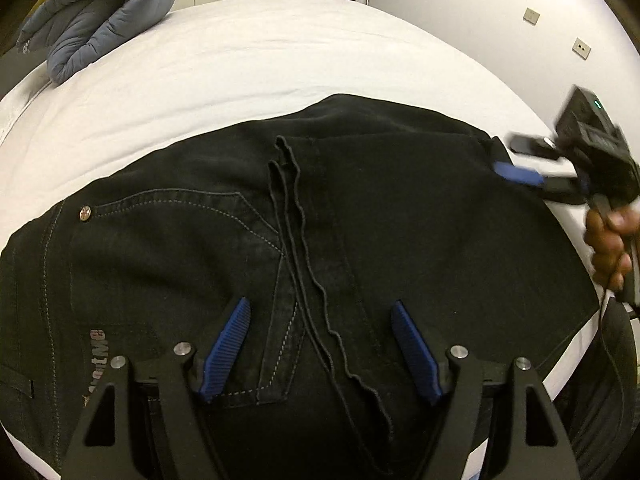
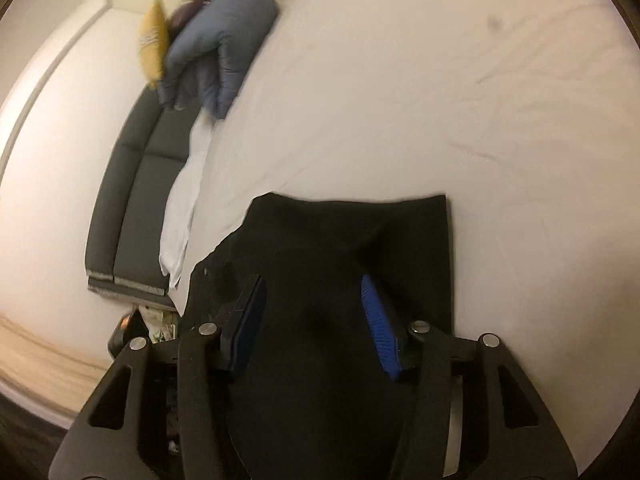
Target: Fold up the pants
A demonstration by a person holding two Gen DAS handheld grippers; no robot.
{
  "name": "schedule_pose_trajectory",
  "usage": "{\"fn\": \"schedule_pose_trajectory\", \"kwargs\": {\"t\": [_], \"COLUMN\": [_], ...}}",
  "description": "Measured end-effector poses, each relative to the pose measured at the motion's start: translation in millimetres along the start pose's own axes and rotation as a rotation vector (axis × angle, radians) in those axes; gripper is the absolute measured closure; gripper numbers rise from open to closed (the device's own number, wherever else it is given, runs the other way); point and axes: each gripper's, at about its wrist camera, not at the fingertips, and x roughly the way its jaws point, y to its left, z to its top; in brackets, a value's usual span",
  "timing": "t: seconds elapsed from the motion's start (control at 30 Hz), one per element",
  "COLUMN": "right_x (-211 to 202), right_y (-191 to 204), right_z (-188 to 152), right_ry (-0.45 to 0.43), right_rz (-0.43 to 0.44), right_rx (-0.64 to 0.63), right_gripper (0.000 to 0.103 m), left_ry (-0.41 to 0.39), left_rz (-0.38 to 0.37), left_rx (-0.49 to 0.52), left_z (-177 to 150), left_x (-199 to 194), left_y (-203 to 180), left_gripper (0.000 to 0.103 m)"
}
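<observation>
**Black denim pants folded on a white bed, both grippers spread wide**

While a smooth white bedsheet (image 1: 280, 60) fills the upper half of the left wrist frame, the black denim pants (image 1: 400, 220) cover its lower half, folded over, with wavy raw-looking hem edges running down the centre and grey contrast stitching curving round a pocket at centre left. A small round metal rivet (image 1: 84, 213) glints at far left. In the upper left corner sits a puffy, quilted grey-blue duvet roll (image 1: 100, 16).

At bottom centre, the left gripper (image 1: 320, 350) hovers over the denim, its ribbed blue pads (image 1: 226, 354) set far apart and holding nothing.

At the right edge, blurred, the right gripper (image 1: 524, 160) also shows its fingers parted; from its own wrist view the right gripper's pads (image 2: 380, 328) stand wide over the dark, flat cloth.
</observation>
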Motion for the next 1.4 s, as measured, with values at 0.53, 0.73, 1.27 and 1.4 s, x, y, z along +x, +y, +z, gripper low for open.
{"fn": "schedule_pose_trajectory", "kwargs": {"t": [0.53, 0.73, 1.27, 1.4], "right_x": [-50, -29, 27, 31], "right_y": [83, 94, 74, 97], "right_z": [-174, -138, -128, -119], "right_ry": [-0.017, -0.095, 0.031, 0.026], "right_rz": [0.054, 0.245, 0.117, 0.156], "right_rx": [-0.177, -0.139, 0.045, 0.039], "right_gripper": [0.052, 0.052, 0.062, 0.062], "left_ry": [-0.195, -0.318, -0.372, -0.380], "left_rz": [0.005, 0.017, -0.233, -0.272], "left_rx": [-0.297, -0.640, -1.162, -1.184], "left_z": [-48, -102, -166, -156], "left_x": [-83, -141, -97, -88], "left_y": [60, 139, 249, 257], "left_gripper": [0.016, 0.009, 0.001, 0.011]}}
